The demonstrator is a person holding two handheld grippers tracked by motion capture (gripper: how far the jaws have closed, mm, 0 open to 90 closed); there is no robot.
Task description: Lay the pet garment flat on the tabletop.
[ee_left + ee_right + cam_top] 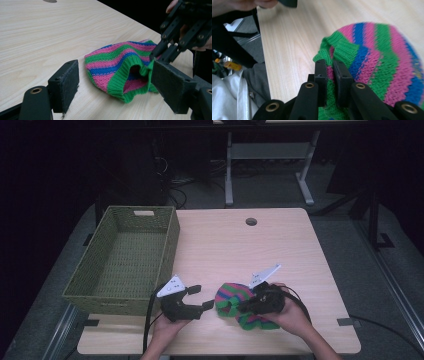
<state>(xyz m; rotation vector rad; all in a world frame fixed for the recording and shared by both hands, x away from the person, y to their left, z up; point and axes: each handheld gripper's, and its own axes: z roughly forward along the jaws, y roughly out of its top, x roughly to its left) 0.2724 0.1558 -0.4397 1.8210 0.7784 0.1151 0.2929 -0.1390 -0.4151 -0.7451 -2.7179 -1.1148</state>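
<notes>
A ribbed, knitted hat [235, 301] in pink, green and blue stripes lies slumped on the pale wood-grain surface [280, 245] near its front edge. The right claw [330, 65] pinches its thick green cuff. The left claw [113, 85], felt-padded jaws spread, faces the hat's opening. A woven olive basket [85, 285] stands to the left.

knitted hat [117, 67]: wool-like yarn in pink, green and blue stripes, ribbed green cuff, soft and matt. table [280, 245]: pale wood-grain top, smooth, faint sheen. basket [125, 257]: woven olive fibre, coarse. left gripper [117, 86] and right gripper [330, 75]: matt black plastic, brass-coloured rivets, fuzzy pads [68, 82].
</notes>
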